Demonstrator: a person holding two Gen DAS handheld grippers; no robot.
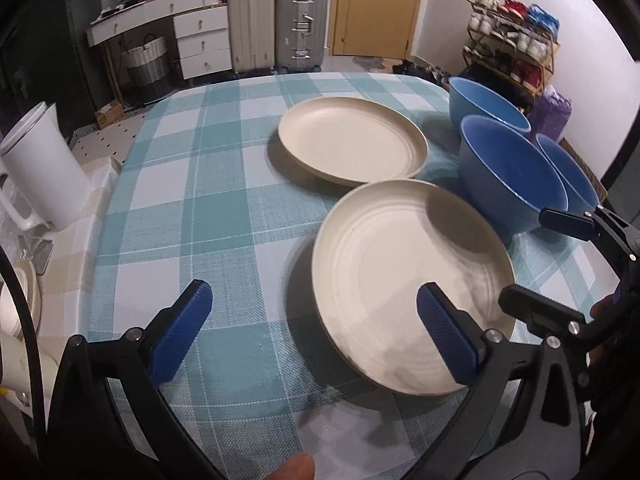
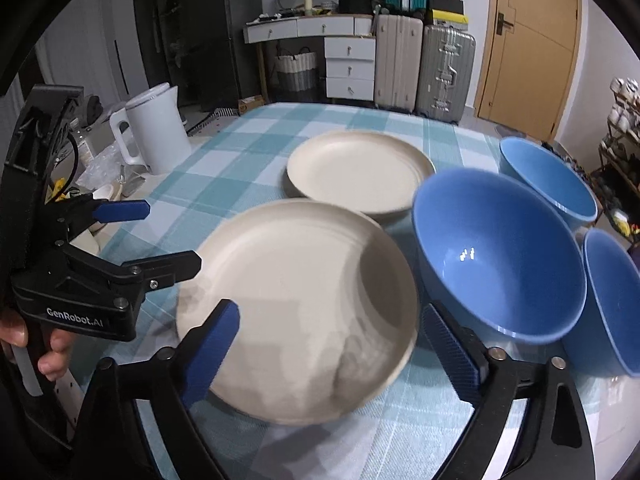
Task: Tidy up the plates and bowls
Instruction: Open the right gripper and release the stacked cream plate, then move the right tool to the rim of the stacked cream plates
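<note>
Two cream plates lie on the checked tablecloth [image 1: 192,208]: a far plate [image 1: 352,140] [image 2: 360,172] and a near plate [image 1: 404,280] [image 2: 296,304], blurred, with a dark shadow under its left edge. Three blue bowls stand right of them: a near bowl [image 1: 508,172] [image 2: 500,256], a far bowl [image 1: 484,104] [image 2: 548,180] and a right bowl [image 1: 568,168] [image 2: 616,304]. My left gripper [image 1: 312,296] [image 2: 160,236] is open, one finger above the near plate, one above the cloth. My right gripper [image 2: 330,314] [image 1: 544,264] is open over the same plate. Neither holds anything.
A white kettle [image 1: 40,168] [image 2: 156,128] stands at the table's left edge beside clutter and cream dishes [image 1: 20,300]. Beyond the table are suitcases [image 2: 444,72], white drawers [image 2: 348,68], a wooden door [image 2: 532,40] and a shoe rack [image 1: 516,44].
</note>
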